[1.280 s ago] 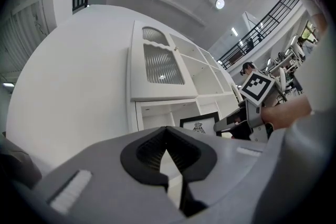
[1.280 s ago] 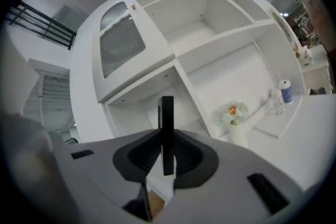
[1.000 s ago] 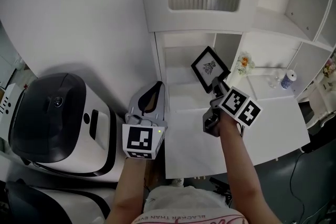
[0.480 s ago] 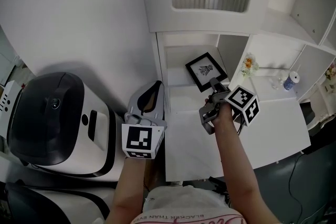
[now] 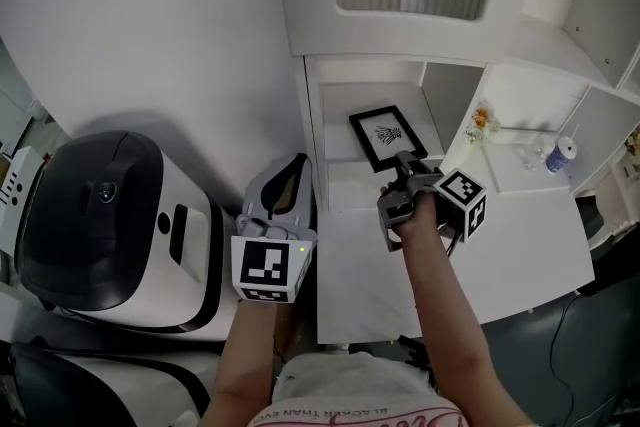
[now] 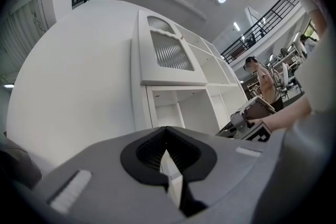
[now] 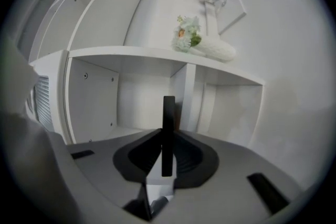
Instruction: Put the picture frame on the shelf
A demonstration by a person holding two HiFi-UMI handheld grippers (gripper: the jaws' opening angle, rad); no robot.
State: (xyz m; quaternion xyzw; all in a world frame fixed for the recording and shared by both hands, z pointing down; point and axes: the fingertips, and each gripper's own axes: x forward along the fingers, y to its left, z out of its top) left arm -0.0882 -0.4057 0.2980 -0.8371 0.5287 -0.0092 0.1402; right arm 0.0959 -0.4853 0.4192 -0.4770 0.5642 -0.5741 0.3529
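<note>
The picture frame (image 5: 385, 136), black with a white mat and a small dark print, hangs at the mouth of the white shelf unit's (image 5: 318, 125) lower left compartment. My right gripper (image 5: 404, 166) is shut on its near lower corner. In the right gripper view the picture frame (image 7: 168, 128) stands edge-on between the jaws of my right gripper (image 7: 167, 165), with the compartment (image 7: 94, 107) straight ahead. My left gripper (image 5: 297, 165) hangs low to the left of the shelf unit, jaws together and empty. In its own view my left gripper (image 6: 169, 165) points up at the shelf unit (image 6: 173, 107).
A bunch of flowers (image 5: 482, 122), a small glass (image 5: 530, 155) and a blue-labelled bottle (image 5: 565, 153) stand in the shelf space to the right. A white desk top (image 5: 510, 245) runs below my right arm. A large white and black machine (image 5: 110, 215) stands at the left.
My right gripper has carried the frame leftwards and towards the lower left compartment, and the frame has turned more square to the view. The left gripper has not moved.
</note>
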